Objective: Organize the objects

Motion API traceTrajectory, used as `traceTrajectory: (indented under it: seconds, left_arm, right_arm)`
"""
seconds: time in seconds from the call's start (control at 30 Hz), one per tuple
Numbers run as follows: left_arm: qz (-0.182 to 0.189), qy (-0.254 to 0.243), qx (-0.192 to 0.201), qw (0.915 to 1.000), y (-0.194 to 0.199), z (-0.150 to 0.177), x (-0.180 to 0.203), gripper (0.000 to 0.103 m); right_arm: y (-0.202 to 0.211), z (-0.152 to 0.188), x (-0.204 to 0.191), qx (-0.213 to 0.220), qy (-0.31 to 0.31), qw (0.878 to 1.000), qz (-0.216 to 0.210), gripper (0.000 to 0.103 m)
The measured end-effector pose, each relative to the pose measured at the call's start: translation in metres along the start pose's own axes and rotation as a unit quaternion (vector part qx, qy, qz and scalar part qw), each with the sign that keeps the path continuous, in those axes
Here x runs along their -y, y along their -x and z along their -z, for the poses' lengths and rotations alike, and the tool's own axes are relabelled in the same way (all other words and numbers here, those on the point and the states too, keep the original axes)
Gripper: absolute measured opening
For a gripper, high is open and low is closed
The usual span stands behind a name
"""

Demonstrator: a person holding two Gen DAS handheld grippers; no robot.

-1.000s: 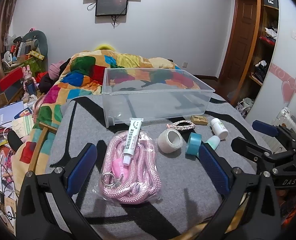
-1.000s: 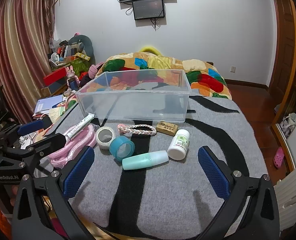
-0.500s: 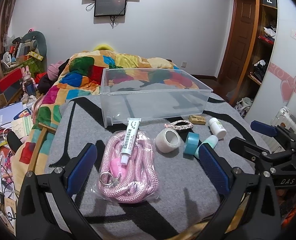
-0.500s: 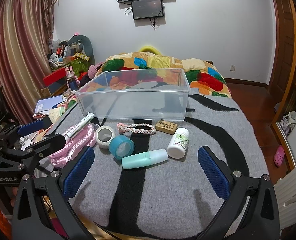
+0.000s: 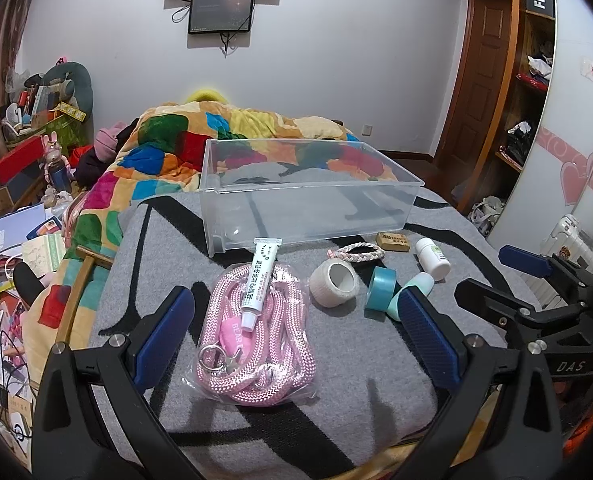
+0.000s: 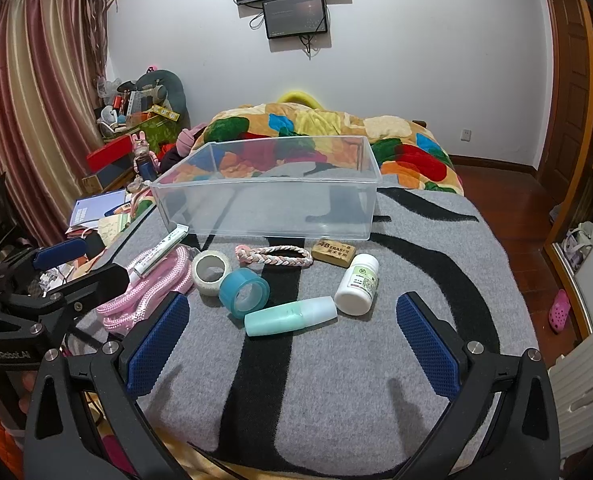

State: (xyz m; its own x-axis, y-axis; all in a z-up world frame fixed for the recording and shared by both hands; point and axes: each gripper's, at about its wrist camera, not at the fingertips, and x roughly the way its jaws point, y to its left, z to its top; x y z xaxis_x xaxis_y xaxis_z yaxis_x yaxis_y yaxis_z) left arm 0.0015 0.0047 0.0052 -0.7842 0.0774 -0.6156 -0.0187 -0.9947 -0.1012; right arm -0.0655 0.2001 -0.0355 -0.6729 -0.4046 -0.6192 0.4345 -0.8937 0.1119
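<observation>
An empty clear plastic bin stands on a grey and black blanket. In front of it lie a bagged pink rope with a white ointment tube on it, a white tape roll, a blue tape roll, a mint bottle, a white pill bottle, a braided bracelet and a tan eraser. My left gripper is open above the rope. My right gripper is open just short of the mint bottle.
A colourful quilt lies behind the bin. Clutter, papers and boxes fill the floor on the left. A wooden door and shelves stand on the right. The blanket's front edge is close to both grippers.
Both grippers have edged slightly forward towards the objects. Nothing on the blanket has moved and both grippers stay open.
</observation>
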Motion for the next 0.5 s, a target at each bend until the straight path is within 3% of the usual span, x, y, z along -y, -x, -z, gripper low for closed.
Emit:
traceTrajectory:
  seconds: [0.5]
  left_arm:
    - [0.001,0.001,0.0,1.0,0.0008,-0.0013,0.0004,0.103]
  right_arm:
    - [0.0003,-0.0001,0.0003,-0.003,-0.002,1.0,-0.001,0.103]
